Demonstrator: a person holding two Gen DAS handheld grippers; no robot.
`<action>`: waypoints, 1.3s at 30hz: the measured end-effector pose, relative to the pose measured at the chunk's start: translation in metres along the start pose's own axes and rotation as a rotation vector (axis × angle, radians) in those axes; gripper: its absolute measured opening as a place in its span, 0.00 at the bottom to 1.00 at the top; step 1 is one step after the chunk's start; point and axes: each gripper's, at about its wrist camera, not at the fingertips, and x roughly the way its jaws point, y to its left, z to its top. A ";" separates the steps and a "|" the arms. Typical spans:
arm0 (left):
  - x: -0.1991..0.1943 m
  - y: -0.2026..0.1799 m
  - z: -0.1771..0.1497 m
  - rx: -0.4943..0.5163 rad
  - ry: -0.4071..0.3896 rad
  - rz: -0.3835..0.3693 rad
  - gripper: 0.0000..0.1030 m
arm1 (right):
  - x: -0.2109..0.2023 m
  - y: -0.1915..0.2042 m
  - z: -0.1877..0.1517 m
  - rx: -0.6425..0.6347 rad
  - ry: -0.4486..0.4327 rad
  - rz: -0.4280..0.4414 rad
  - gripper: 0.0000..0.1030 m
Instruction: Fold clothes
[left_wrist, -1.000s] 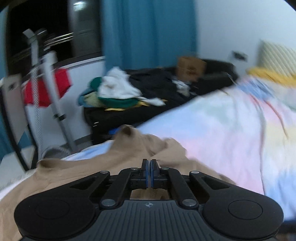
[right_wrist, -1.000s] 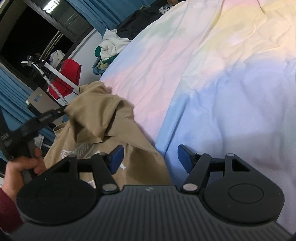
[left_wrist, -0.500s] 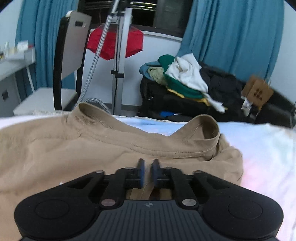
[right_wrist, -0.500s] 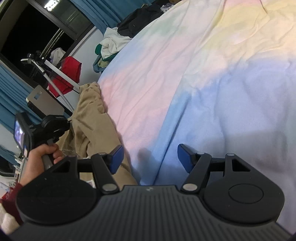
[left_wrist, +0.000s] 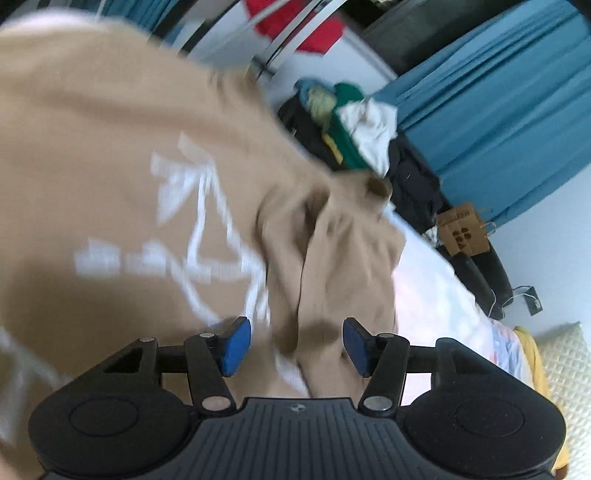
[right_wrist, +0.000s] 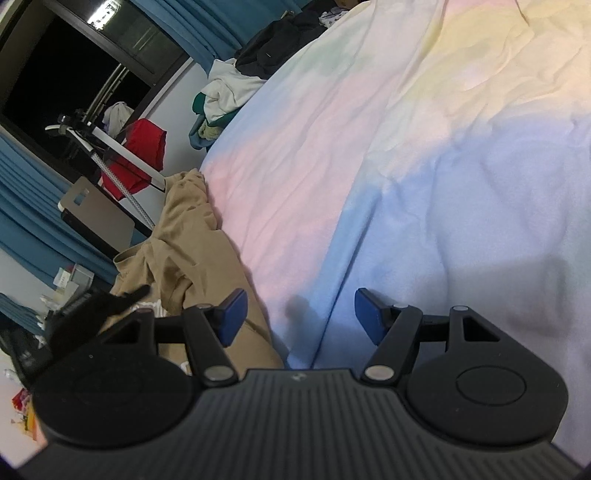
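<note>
A tan T-shirt (left_wrist: 118, 155) with a white print fills the left wrist view, blurred and rumpled, on the bed. My left gripper (left_wrist: 293, 345) is open just above it, with a fold of the shirt between the blue pads but not clamped. In the right wrist view the same shirt (right_wrist: 184, 251) lies bunched at the bed's left edge. My right gripper (right_wrist: 297, 314) is open and empty over the pastel sheet (right_wrist: 424, 155), just right of the shirt.
A pile of clothes (left_wrist: 351, 125) lies on a dark sofa beyond the bed, by blue curtains (left_wrist: 498, 110). A garment steamer stand (right_wrist: 110, 147) with a red item (right_wrist: 142, 151) and a chair (right_wrist: 99, 218) stand left of the bed. A pillow (left_wrist: 565, 362) lies at the right.
My left gripper has opened and let go of the shirt, and now tilts down over its printed side. The shirt dropped into a bunch at the bed's left edge. The right gripper stayed open.
</note>
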 end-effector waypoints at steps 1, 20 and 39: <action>0.004 0.002 -0.004 -0.027 -0.001 -0.010 0.55 | 0.000 0.000 0.000 0.001 0.002 0.000 0.66; -0.005 0.027 0.046 0.063 0.024 0.209 0.08 | 0.003 -0.005 0.003 0.002 0.011 0.017 0.66; -0.171 -0.043 -0.150 0.476 0.017 0.039 0.46 | -0.091 0.031 -0.002 -0.344 0.034 0.163 0.65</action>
